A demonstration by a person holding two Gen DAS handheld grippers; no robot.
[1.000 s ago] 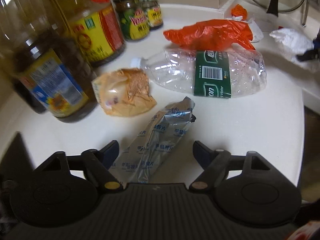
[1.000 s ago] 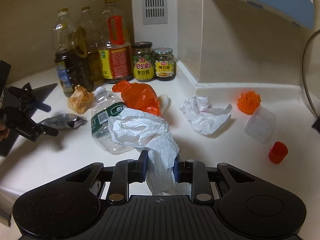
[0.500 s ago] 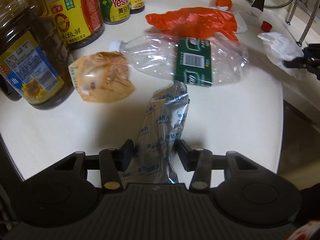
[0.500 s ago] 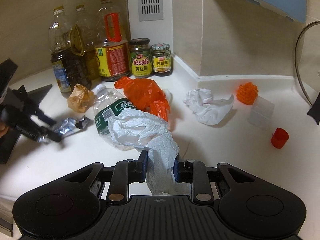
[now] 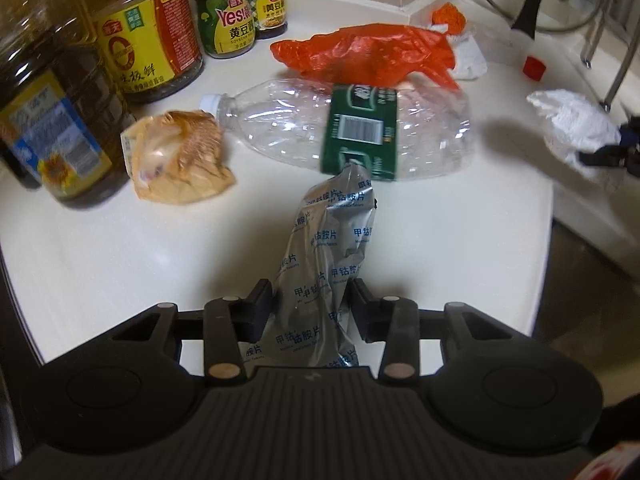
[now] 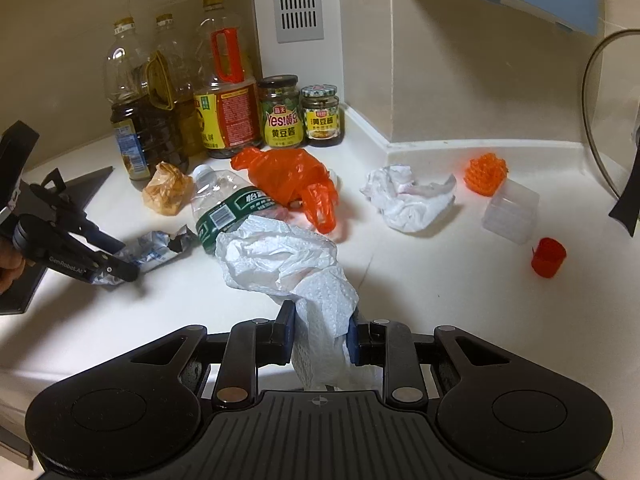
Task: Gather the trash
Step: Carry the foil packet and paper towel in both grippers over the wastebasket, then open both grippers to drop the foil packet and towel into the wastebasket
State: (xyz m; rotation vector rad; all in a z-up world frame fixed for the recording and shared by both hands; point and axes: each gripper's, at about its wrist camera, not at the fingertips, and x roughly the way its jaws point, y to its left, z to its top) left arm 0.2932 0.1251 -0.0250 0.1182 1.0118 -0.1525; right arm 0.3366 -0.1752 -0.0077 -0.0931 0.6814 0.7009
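My left gripper is shut on a crumpled silver foil packet at the counter's front edge; the packet also shows in the right wrist view. My right gripper is shut on a white paper towel, held above the counter. On the white counter lie an empty plastic bottle with a green label, an orange plastic bag, a tan wrapper, another crumpled white tissue, an orange mesh ball and a red cap.
Oil bottles and two sauce jars stand against the back wall at the left. A clear plastic cup lies at the right. A glass pot lid leans at the far right. The counter edge drops off at the front.
My left gripper has closed from open around the foil packet to shut on it. My right gripper still holds the paper towel and has shifted only slightly.
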